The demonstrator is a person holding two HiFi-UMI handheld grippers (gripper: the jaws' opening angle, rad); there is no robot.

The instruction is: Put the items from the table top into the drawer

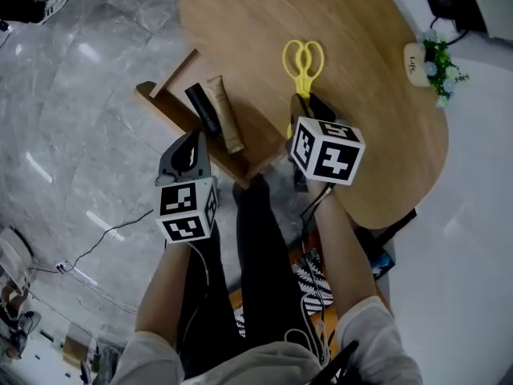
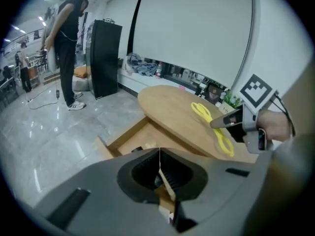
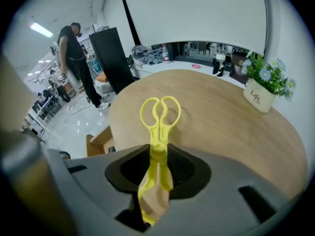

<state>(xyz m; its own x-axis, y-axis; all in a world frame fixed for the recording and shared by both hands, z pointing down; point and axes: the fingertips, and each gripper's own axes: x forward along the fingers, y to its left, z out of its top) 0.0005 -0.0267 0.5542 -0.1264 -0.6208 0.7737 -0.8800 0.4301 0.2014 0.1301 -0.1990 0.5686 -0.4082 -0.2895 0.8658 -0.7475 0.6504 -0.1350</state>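
Pinching the blade end of yellow scissor tongs [image 3: 158, 134], the right gripper [image 3: 156, 154] holds them lengthwise between its closed jaws, with the two ring handles pointing away over a round wooden table [image 1: 361, 95]. Whether the handles rest on the wood or hang just above it is unclear. The left gripper [image 2: 159, 155] has its jaws pressed together with nothing between them, and hangs over the near corner of an open wooden drawer [image 1: 170, 77] that juts out from under the table's edge. Inside the drawer lie a black tube [image 1: 203, 108] and a tan tube [image 1: 224, 111], side by side and touching. At the table's far edge stands a small white pot of flowers [image 1: 417, 62] (pale blue blooms, green leaves). The floor [image 1: 80, 95] is glossy grey marble. Across the room a person in dark clothes [image 2: 69, 28] stands near a tall black cabinet [image 2: 106, 58], with a white wall behind.
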